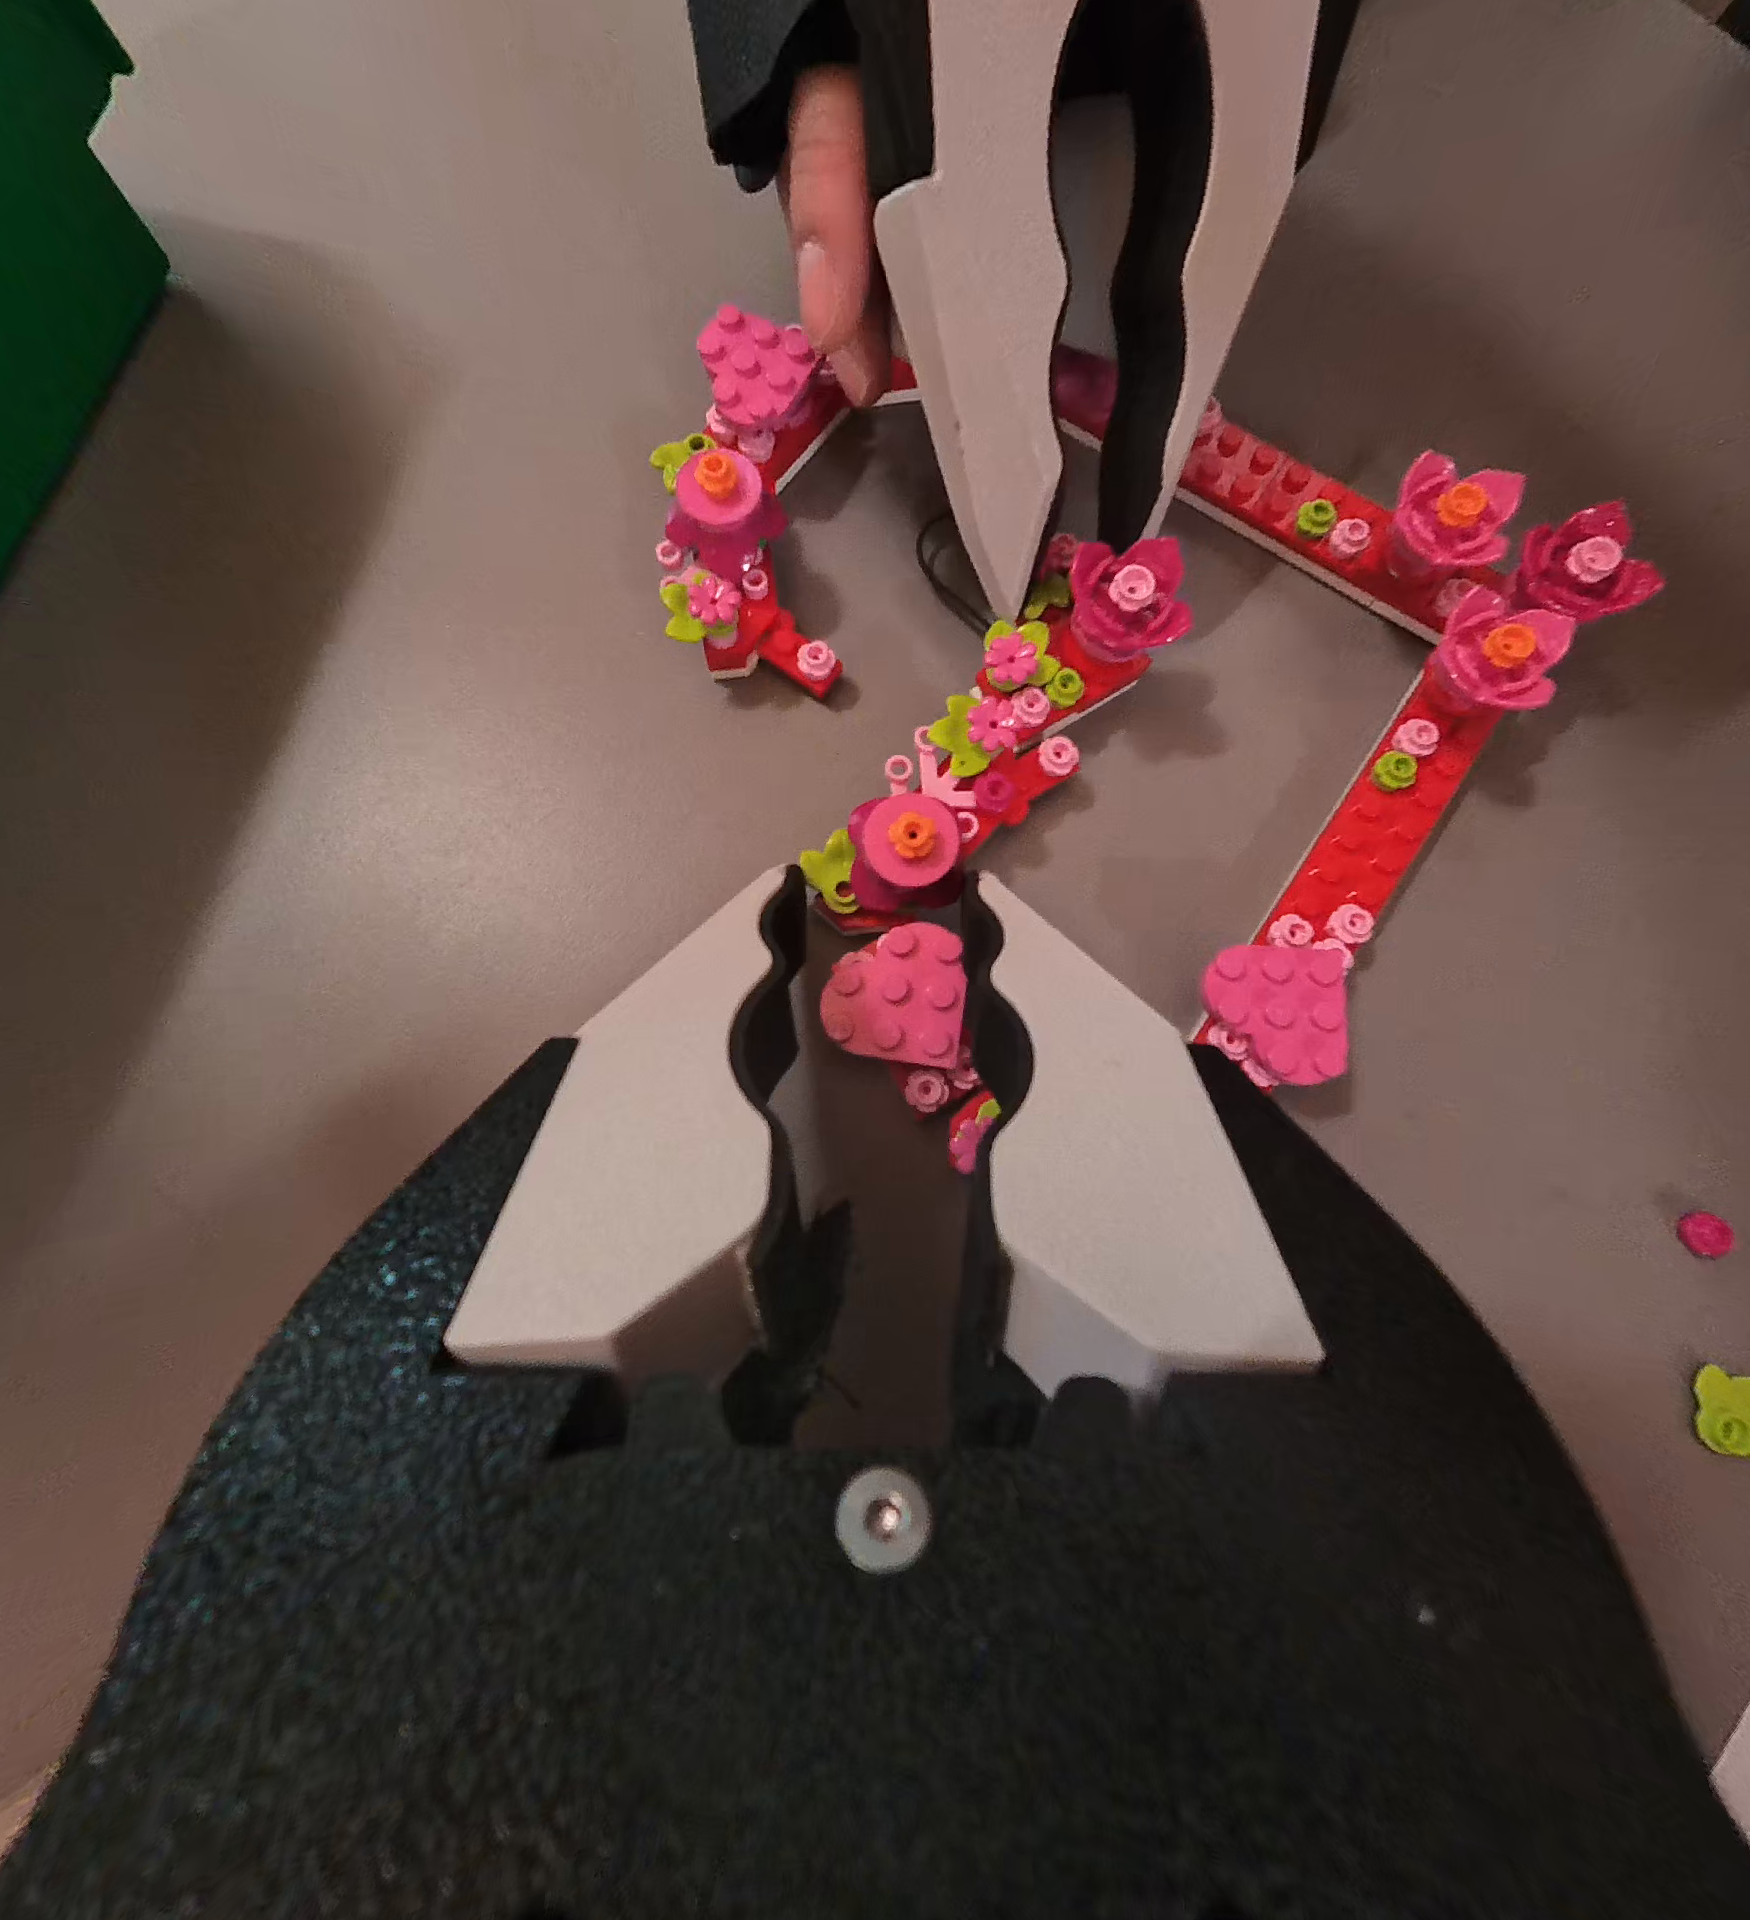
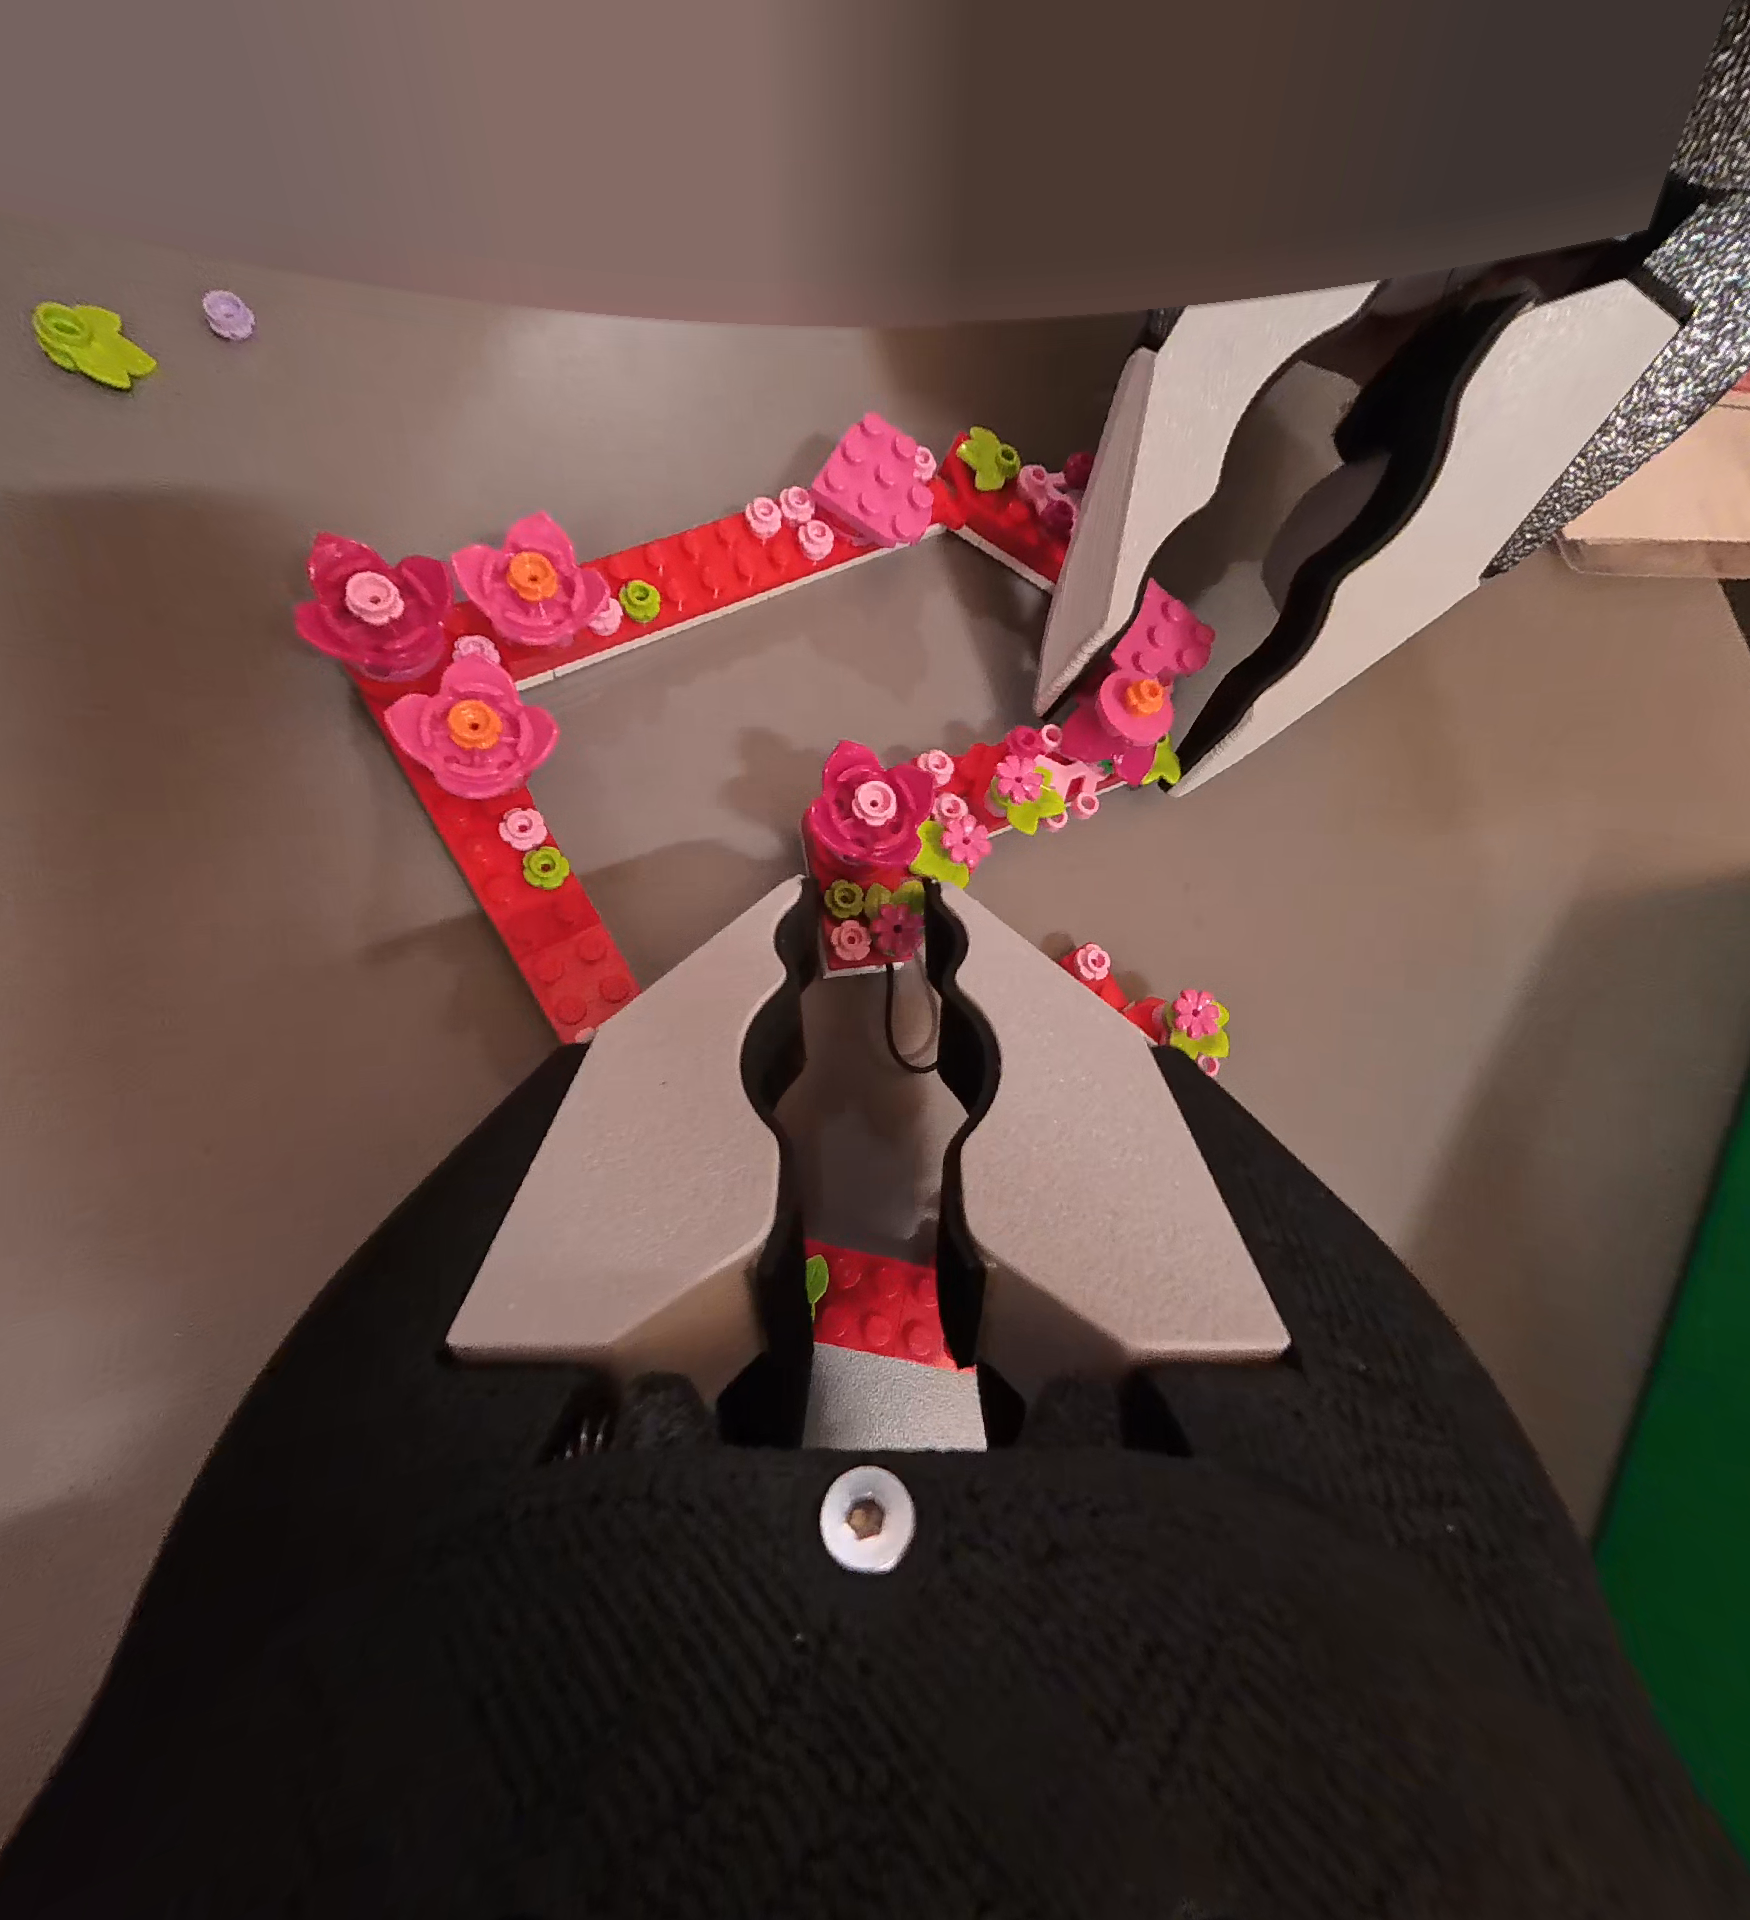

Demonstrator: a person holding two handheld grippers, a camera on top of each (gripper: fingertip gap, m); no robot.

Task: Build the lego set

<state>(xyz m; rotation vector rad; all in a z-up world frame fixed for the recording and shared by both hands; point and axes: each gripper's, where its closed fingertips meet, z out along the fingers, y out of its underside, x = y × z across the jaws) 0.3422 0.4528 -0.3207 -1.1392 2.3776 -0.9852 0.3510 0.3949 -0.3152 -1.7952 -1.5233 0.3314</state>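
Observation:
A short red lego strip [image 1: 1110,675] with pink flowers and lime leaves lies diagonally on the grey table. My left gripper [image 1: 886,883] is shut on its near end, by the flower with an orange centre [image 1: 910,836] and a pink heart plate [image 1: 897,992]. My right gripper [image 2: 866,894] is shut on the other end of the strip [image 2: 980,774], by the small flowers [image 2: 871,925]. Each gripper shows in the other's view: the right gripper [image 1: 1068,571] and the left gripper [image 2: 1120,738]. A black cord loop [image 2: 907,1029] hangs under the strip.
A long red L-shaped frame [image 1: 1370,831] with big pink flowers lies to the right. A curved red piece [image 1: 746,644] lies to the left, with a person's finger [image 1: 835,291] on it. A loose lime leaf [image 1: 1738,1413] and a magenta stud [image 1: 1704,1234] lie nearby. A green block [image 1: 9,312] stands at the table's edge. One gripper's finger ends stand about 7 cm off the other's.

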